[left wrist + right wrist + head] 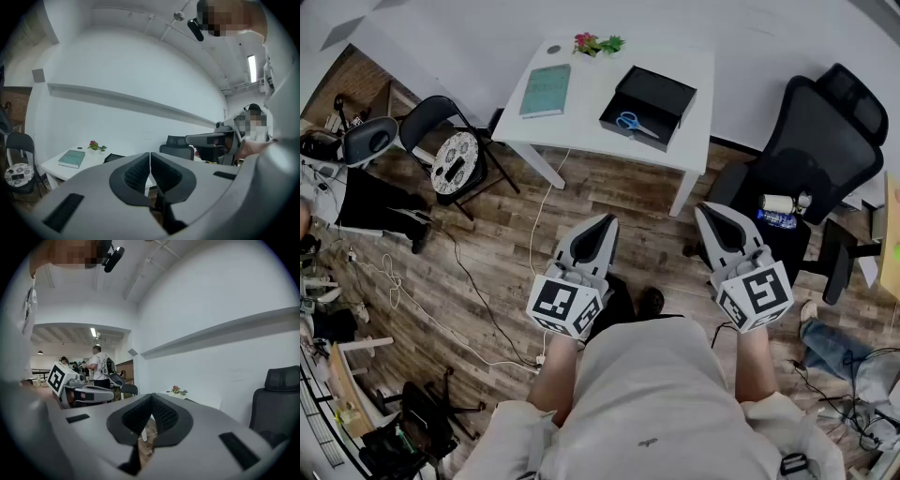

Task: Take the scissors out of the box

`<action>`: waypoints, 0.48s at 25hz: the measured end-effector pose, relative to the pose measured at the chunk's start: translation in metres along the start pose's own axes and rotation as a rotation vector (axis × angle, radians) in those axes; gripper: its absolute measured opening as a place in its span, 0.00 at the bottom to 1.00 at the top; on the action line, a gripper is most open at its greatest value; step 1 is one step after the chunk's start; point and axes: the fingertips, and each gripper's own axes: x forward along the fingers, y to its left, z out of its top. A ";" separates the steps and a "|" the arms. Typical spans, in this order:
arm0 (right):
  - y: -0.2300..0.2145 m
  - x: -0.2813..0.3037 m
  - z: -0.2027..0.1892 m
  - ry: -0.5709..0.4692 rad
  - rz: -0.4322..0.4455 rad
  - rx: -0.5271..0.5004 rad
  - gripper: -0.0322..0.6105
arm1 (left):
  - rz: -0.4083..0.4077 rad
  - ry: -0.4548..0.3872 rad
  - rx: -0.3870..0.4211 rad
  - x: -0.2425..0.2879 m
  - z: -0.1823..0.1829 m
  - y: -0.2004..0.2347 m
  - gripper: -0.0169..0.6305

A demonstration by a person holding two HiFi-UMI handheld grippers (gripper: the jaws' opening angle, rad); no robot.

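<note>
Blue-handled scissors [635,123] lie in the black box [674,95] on the white table [591,94]. Left gripper [605,223] and right gripper [706,212] well short of table, jaws together, empty.

Light was bright and even, mostly from ceiling strip lights [251,68], so shadows on the floor were soft. The white table [591,94] looked a bit washed out in the head view. There was heavy fisheye in all three views: walls bowed and corners went black. Up close, the left gripper [149,154] shell looked soft, while the background was sharper.
</note>
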 end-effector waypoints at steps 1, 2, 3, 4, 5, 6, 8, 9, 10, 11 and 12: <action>0.001 -0.002 0.000 0.000 0.005 -0.004 0.06 | 0.000 0.002 0.001 0.000 0.000 -0.003 0.06; 0.002 -0.004 0.000 0.000 0.010 -0.007 0.06 | 0.000 0.003 0.002 0.000 0.000 -0.006 0.06; 0.003 -0.006 0.000 0.001 0.015 -0.010 0.06 | -0.001 0.004 0.003 0.000 -0.001 -0.008 0.06; 0.004 -0.008 -0.001 0.003 0.020 -0.013 0.06 | -0.002 0.004 0.003 0.001 0.000 -0.010 0.06; 0.004 -0.009 -0.002 0.005 0.024 -0.016 0.06 | -0.003 0.004 0.004 0.002 0.000 -0.012 0.06; 0.004 -0.009 -0.003 0.007 0.028 -0.018 0.05 | -0.004 0.004 0.005 0.003 0.000 -0.014 0.06; 0.005 -0.010 -0.004 0.011 0.036 -0.017 0.06 | -0.008 0.009 0.009 0.004 -0.001 -0.016 0.06; 0.006 -0.011 -0.005 0.014 0.040 -0.015 0.05 | -0.009 0.011 0.010 0.003 -0.002 -0.017 0.06; 0.007 -0.012 -0.006 0.016 0.042 -0.015 0.05 | -0.009 0.014 0.011 0.002 -0.002 -0.018 0.06; 0.007 -0.013 -0.006 0.017 0.043 -0.014 0.05 | -0.009 0.016 0.012 0.000 -0.002 -0.019 0.06; 0.007 -0.013 -0.007 0.015 0.043 -0.010 0.05 | -0.008 0.017 0.012 -0.001 -0.002 -0.020 0.06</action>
